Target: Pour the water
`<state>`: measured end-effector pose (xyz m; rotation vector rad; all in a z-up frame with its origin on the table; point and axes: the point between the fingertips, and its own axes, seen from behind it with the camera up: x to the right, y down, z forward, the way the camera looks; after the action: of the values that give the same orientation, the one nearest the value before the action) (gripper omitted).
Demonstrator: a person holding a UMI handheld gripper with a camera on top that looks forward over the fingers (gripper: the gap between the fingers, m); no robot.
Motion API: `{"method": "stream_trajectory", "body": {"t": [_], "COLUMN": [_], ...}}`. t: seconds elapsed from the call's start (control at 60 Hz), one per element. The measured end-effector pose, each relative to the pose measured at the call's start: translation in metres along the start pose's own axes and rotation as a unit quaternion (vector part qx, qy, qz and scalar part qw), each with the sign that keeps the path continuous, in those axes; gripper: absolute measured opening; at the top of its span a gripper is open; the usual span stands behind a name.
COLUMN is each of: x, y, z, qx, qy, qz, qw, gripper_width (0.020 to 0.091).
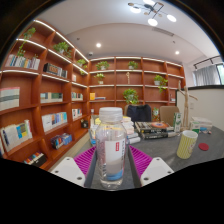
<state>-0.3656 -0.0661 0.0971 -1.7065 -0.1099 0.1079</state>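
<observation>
The claw (111, 160) grips a clear plastic water bottle (111, 148) with a red-and-white label; both magenta pads (85, 159) press against its sides, so the bottle is firmly held. It stands upright between the fingers, its white cap on top, and whether it rests on the grey tabletop (190, 165) or hangs just above it cannot be told. A pale yellow-green cup (187, 144) stands on the tabletop off to the right, well apart from the bottle. Bookshelves (45, 95) with books and plants line the room beyond. By the look of it, only the grasp is done: the bottle is not yet tilted, and carrying it to the cup and pouring remain.
</observation>
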Motion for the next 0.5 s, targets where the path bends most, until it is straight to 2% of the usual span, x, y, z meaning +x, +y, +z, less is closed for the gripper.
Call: {"method": "stream_trajectory", "body": {"t": [0.05, 0.233, 0.25, 0.3, 0.5], "x": [-0.004, 0.0, 0.0, -0.001, 0.012], "y": [0.001, 0.002, 0.002, 0.001, -0.001], "z": [0.005, 0.011, 0.011, 0.014, 0.013], "qx": [0.002, 0.008, 0.009, 0.009, 0.007], "qy": [-0.007, -0.006, -0.007, -0.009, -0.022], "qz": [0.0, -0.004, -0.003, -0.002, 0.068], "qw": [1.0, 1.0, 1.0, 1.0, 0.997], "gripper_width": [0.0521, 0.0426, 0.0392, 0.0362, 0.0351]}}
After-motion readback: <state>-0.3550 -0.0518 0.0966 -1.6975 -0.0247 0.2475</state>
